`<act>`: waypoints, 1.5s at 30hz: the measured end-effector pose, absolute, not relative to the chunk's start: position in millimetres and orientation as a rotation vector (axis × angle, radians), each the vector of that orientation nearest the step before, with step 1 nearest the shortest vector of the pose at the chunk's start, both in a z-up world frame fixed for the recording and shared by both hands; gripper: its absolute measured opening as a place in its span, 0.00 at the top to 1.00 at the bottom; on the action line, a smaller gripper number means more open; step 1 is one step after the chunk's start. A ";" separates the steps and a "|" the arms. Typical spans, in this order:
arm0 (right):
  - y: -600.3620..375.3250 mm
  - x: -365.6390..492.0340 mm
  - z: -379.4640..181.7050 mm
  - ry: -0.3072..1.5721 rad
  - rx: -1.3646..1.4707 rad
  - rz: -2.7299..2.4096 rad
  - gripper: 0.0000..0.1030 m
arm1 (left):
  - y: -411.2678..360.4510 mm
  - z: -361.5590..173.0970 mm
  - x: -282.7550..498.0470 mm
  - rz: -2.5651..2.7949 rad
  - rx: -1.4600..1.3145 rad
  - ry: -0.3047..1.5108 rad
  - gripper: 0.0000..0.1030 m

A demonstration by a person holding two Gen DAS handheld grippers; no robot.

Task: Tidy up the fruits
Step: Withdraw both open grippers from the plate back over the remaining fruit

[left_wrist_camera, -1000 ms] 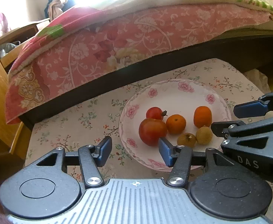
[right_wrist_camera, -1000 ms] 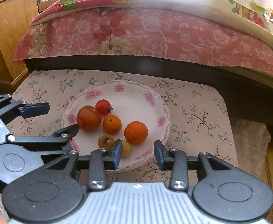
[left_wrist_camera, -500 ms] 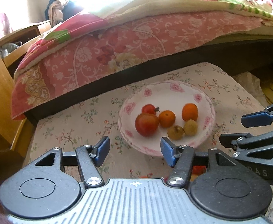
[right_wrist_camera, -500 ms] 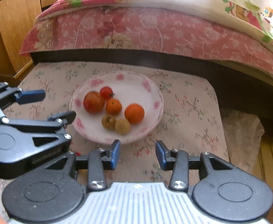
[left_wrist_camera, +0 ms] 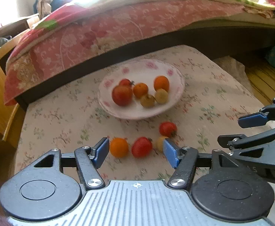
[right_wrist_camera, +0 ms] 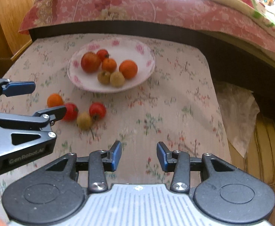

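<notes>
A white floral plate (left_wrist_camera: pixel 173 105) (right_wrist_camera: pixel 148 69) on the flowered table holds several fruits: tomatoes, oranges and two yellowish ones. In front of it lie an orange (left_wrist_camera: pixel 119 147) (right_wrist_camera: pixel 55 100), a red tomato (left_wrist_camera: pixel 141 146) (right_wrist_camera: pixel 70 111), a second tomato (left_wrist_camera: pixel 167 128) (right_wrist_camera: pixel 97 110) and a small yellow fruit (left_wrist_camera: pixel 159 142) (right_wrist_camera: pixel 84 121). My left gripper (left_wrist_camera: pixel 135 152) is open and empty, just short of the loose fruits. My right gripper (right_wrist_camera: pixel 139 156) is open and empty over bare cloth to their right.
A bed with a pink floral quilt (left_wrist_camera: pixel 103 30) runs along the table's far side. Wooden furniture (right_wrist_camera: pixel 11 15) stands at left. A crumpled plastic bag (right_wrist_camera: pixel 237 109) lies on the floor past the table's right edge.
Both grippers have pulled back from the plate toward the table's near side, bringing the loose fruits into view. Both stay open.
</notes>
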State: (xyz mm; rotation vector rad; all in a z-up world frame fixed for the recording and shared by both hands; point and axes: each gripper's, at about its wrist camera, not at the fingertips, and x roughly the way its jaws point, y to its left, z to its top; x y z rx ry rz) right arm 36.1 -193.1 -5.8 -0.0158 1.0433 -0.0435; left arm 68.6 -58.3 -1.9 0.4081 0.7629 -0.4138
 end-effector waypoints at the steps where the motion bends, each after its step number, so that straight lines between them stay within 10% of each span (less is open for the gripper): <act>1: -192.9 33.3 -6.3 1.047 -0.015 -0.045 0.59 | -58.5 -3.6 65.7 -0.417 0.410 0.771 0.32; 45: -181.9 5.4 -20.0 1.089 -0.048 -0.045 0.58 | -50.4 -20.1 42.0 -0.407 0.404 0.859 0.27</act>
